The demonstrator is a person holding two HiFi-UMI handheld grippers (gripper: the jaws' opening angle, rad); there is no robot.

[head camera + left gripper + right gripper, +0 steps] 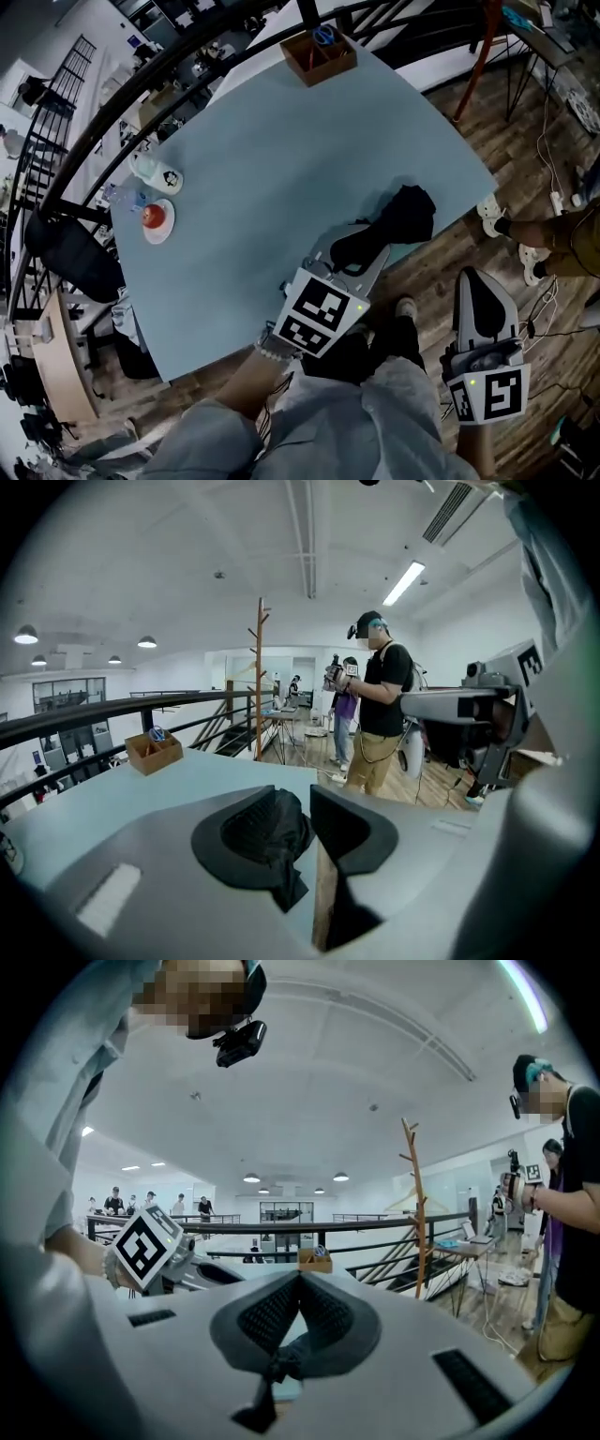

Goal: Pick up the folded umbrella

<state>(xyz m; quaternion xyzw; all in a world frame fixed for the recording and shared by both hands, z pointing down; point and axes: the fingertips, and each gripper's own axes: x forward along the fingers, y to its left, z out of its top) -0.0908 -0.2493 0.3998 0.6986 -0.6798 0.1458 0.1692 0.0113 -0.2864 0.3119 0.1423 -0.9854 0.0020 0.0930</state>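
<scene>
A wide pale blue tabletop spreads out below me. My left gripper reaches over its near edge, tipped slightly downward, its fingers a little apart and grasping nothing. My right gripper hangs beside the tabletop, over the wooden floor, with its fingers clenched together and empty. The folded black umbrella lies at the tabletop's near edge, just ahead of my left fingers. At the far edge, a wooden box holds blue-handled scissors.

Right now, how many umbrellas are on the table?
1: the folded umbrella lies at the near edge of the table, just ahead of the left gripper. No other one shows.
</scene>
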